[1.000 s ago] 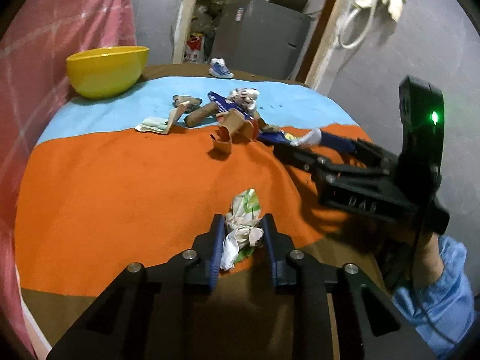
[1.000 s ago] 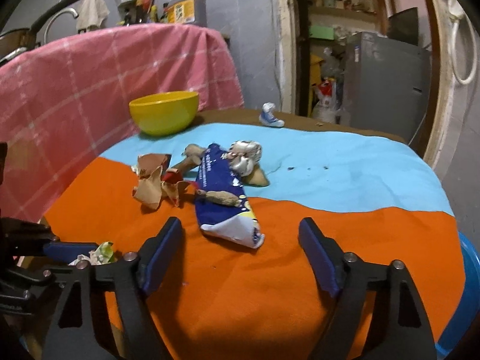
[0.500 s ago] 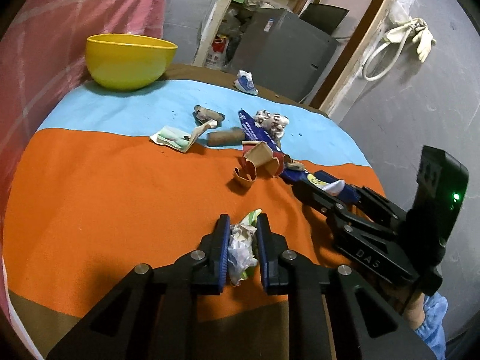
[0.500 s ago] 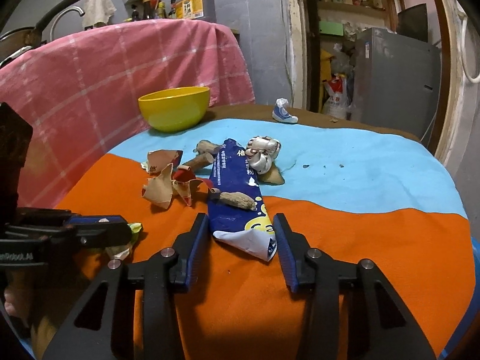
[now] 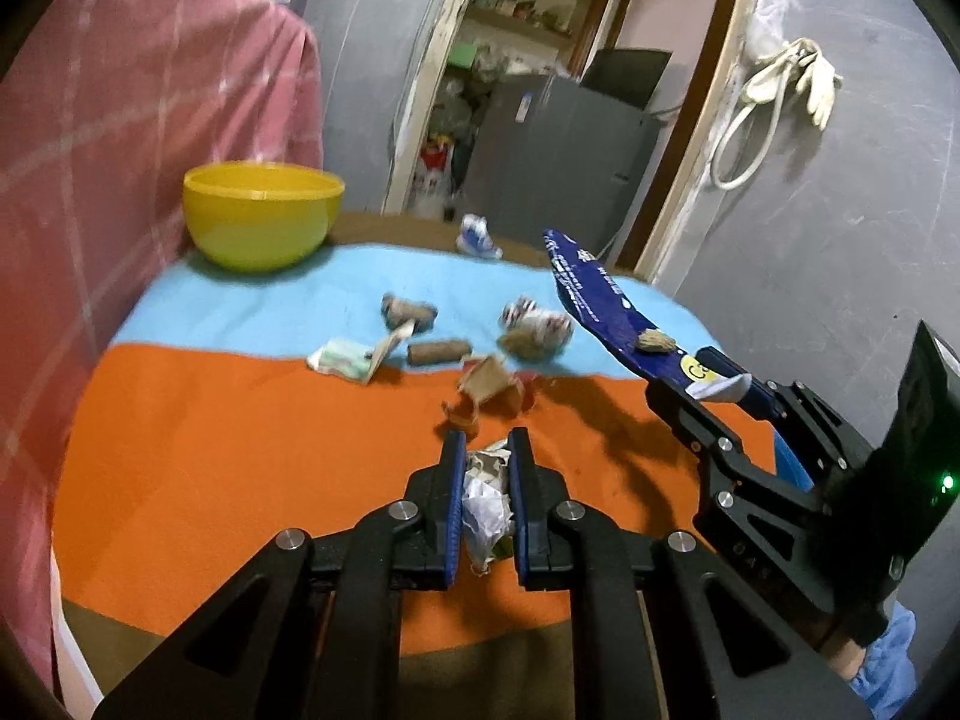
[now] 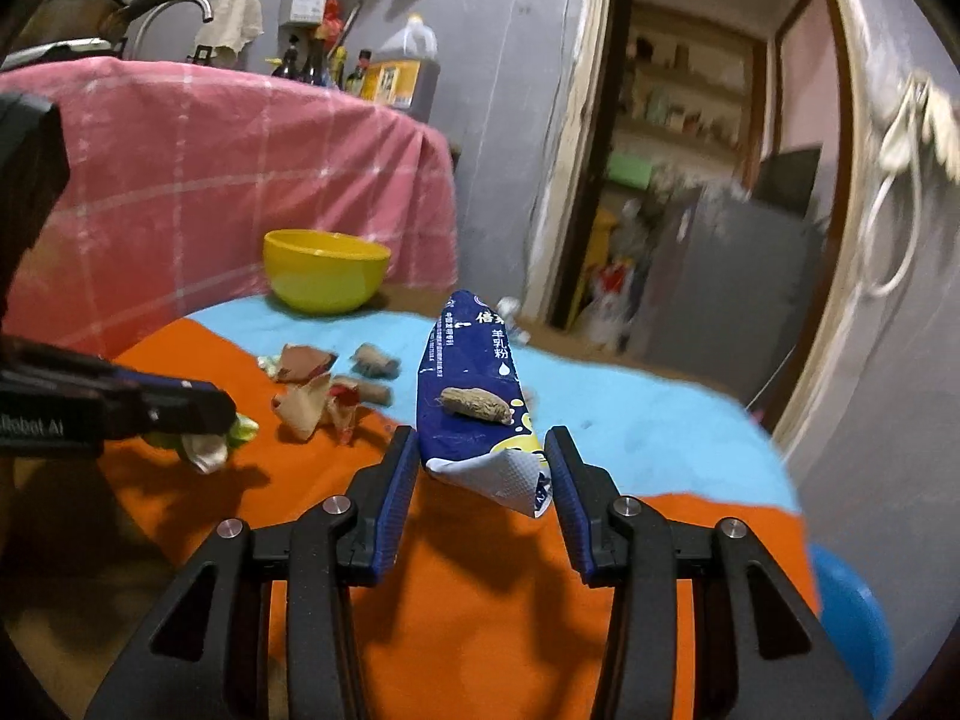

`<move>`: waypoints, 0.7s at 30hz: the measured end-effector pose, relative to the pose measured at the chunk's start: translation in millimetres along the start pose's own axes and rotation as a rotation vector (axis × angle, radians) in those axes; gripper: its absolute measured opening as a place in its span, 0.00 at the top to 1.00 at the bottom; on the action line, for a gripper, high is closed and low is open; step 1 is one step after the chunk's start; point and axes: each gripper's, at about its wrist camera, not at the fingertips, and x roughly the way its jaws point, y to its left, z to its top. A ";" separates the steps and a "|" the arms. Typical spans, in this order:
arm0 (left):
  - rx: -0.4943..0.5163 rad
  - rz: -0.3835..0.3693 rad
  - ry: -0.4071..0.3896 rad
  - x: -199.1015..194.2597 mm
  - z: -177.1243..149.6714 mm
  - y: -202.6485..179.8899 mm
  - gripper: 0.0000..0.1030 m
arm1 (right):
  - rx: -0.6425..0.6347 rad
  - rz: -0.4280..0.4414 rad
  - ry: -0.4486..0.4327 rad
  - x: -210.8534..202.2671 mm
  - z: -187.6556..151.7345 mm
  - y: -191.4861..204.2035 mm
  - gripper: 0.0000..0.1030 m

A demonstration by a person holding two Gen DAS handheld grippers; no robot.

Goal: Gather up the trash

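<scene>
My left gripper (image 5: 487, 468) is shut on a crumpled white and green paper wad (image 5: 485, 501) and holds it above the orange cloth; the wad also shows in the right wrist view (image 6: 207, 449). My right gripper (image 6: 483, 468) is shut on a blue snack wrapper (image 6: 474, 384), lifted off the table, with a brown scrap (image 6: 477, 403) lying on it. The wrapper also shows in the left wrist view (image 5: 591, 300). More trash lies on the table: torn brown paper (image 5: 486, 387), a cardboard roll (image 5: 437, 351), a folded packet (image 5: 345, 358), a crumpled white wad (image 5: 537, 324).
A yellow bowl (image 5: 261, 222) stands at the far left of the round table with its orange and light blue cloth (image 5: 240, 438). A small shoe-shaped item (image 5: 477, 235) sits at the far edge. A pink checked cloth (image 5: 120, 120) hangs at left. A blue bin (image 6: 852, 612) shows lower right.
My right gripper has closed on the blue wrapper and lifted it off the table with the brown scrap on top. My left gripper has lifted the paper wad off the cloth.
</scene>
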 end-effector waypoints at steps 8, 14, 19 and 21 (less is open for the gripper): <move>0.006 0.007 -0.049 -2.6 2.4 -6.4 0.90 | -0.126 -0.144 -0.058 -8.7 4.0 6.0 0.60; -0.016 0.010 -0.025 -3.3 -0.7 0.6 0.90 | -0.280 -0.168 -0.010 1.4 -6.7 26.6 0.60; -0.044 0.009 -0.014 -6.0 -2.1 9.7 0.90 | -0.114 -0.007 0.047 7.0 -7.1 12.5 0.60; -0.056 0.009 -0.007 -5.2 -2.4 13.4 0.90 | -0.027 0.071 0.081 11.1 -6.3 3.9 0.60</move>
